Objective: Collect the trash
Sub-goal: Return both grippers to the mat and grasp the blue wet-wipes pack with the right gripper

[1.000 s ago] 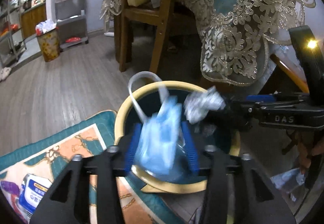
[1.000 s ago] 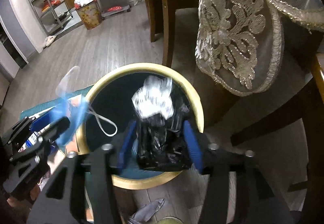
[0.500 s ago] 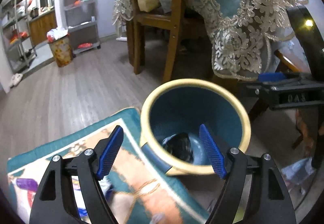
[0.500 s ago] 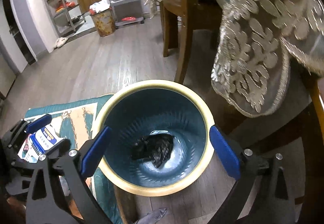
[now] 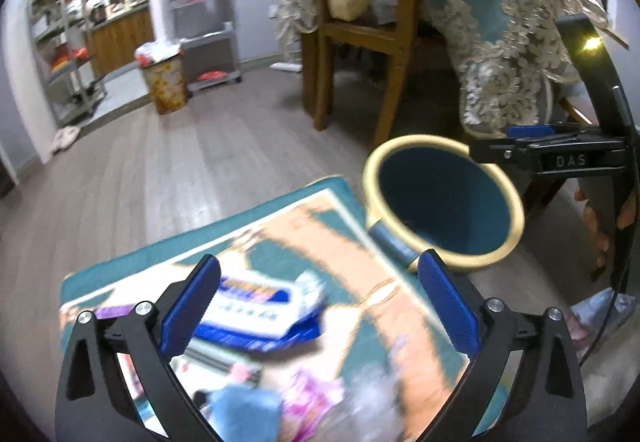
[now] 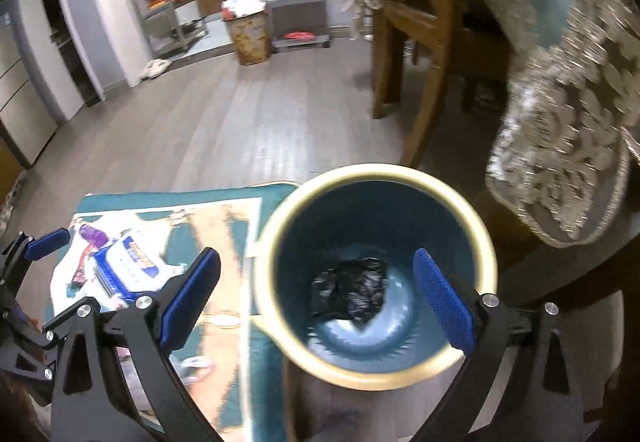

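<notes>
A teal bin with a cream rim (image 6: 372,172) stands on the wood floor beside a patterned rug (image 6: 224,226). A crumpled black bag (image 6: 348,294) lies at its bottom. My right gripper (image 6: 316,256) hangs open above the bin mouth, holding nothing. My left gripper (image 5: 318,262) is over the rug (image 5: 360,282), left of the bin (image 5: 404,146). Its jaws are opening with nothing gripped. On the rug below it lie a blue-and-white packet (image 5: 256,316), a purple wrapper (image 5: 312,398) and a blurred blue item (image 5: 244,414). The packet (image 6: 128,266) also shows in the right wrist view.
A wooden chair (image 5: 360,42) and a lace-edged teal tablecloth (image 5: 512,62) stand just behind the bin. Across the open floor are a floral waste bin (image 5: 166,82), grey shelves (image 5: 204,22) and slippers (image 6: 156,68). A person's hand (image 5: 600,226) holds the right gripper.
Both grippers opened and let go over the bin: the blue mask and the black bag dropped in. The left gripper then swung left over the rug; the right one drew back.
</notes>
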Action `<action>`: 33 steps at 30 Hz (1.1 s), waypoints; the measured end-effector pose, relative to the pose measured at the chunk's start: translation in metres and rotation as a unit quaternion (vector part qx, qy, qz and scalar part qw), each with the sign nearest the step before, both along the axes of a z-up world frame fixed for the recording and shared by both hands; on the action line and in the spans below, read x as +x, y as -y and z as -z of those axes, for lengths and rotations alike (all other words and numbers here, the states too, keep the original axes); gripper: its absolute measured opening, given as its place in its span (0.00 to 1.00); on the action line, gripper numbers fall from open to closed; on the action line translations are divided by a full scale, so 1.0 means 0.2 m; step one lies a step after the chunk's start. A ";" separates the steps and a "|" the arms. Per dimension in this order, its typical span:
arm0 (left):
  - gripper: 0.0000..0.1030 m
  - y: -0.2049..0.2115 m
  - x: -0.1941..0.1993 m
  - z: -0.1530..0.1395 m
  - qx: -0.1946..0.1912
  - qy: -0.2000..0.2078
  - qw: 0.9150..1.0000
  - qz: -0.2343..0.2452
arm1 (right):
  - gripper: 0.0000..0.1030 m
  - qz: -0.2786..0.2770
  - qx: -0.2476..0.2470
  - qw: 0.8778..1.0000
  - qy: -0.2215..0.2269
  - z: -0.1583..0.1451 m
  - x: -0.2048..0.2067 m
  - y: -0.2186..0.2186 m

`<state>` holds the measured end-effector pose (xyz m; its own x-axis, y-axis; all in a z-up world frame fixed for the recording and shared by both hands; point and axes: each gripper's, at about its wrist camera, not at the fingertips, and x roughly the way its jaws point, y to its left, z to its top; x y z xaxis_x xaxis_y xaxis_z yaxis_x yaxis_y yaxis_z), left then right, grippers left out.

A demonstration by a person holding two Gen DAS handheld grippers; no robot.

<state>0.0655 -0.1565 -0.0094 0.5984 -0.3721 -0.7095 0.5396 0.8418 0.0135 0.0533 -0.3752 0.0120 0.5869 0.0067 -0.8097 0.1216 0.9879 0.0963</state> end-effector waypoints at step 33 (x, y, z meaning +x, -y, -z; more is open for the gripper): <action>0.95 -1.00 0.16 0.08 0.036 -0.019 0.983 -0.176 | 0.94 -0.278 -0.120 0.951 -0.066 0.47 0.19 -1.14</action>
